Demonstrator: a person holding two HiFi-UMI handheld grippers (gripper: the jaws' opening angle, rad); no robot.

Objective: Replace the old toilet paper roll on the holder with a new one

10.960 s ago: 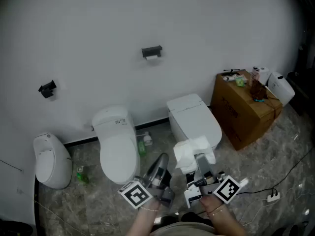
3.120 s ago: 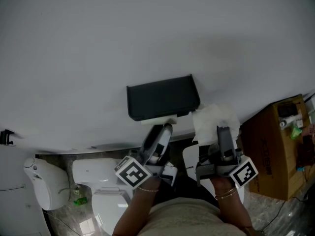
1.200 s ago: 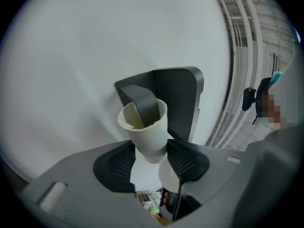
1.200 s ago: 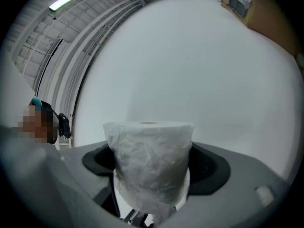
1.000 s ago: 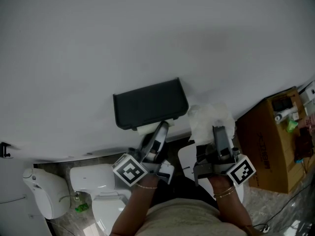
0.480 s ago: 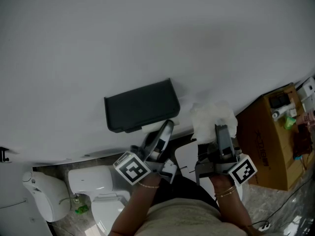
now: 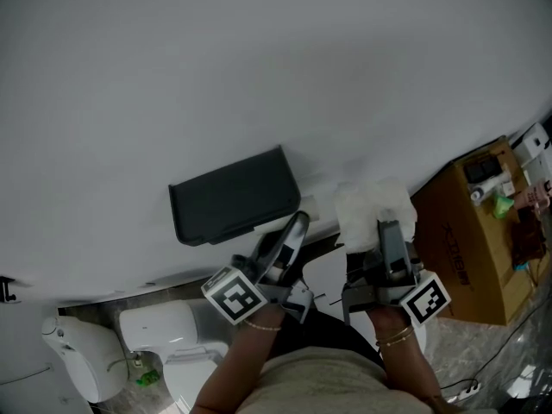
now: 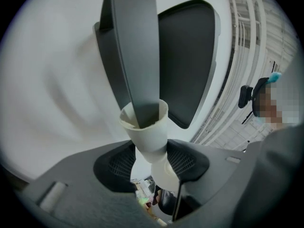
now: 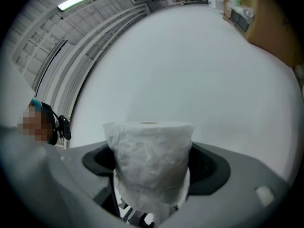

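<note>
A black wall holder (image 7: 228,195) hangs left of both grippers; in the left gripper view the holder (image 8: 187,61) fills the background. My left gripper (image 7: 293,227) is shut on the old roll's bare white tube (image 7: 308,205), just off the holder's lower right corner. One finger (image 8: 133,56) runs down into the tube (image 8: 142,127), and the left gripper (image 8: 151,151) clamps its wall. My right gripper (image 7: 379,224) is shut on a new plastic-wrapped roll (image 7: 373,205), right of the holder. That roll (image 9: 149,160) stands upright in the right gripper (image 9: 151,196).
Plain white wall lies behind the holder. Below are a white toilet (image 7: 172,330), a second white fixture (image 7: 78,356) at the left and a green bottle (image 7: 142,376) on the floor. A cardboard box (image 7: 470,222) with small items on top stands at the right.
The holder has slid left in the head view. My left gripper, with the tube, now sits off the holder's right end instead of under it. The right gripper still holds the new roll.
</note>
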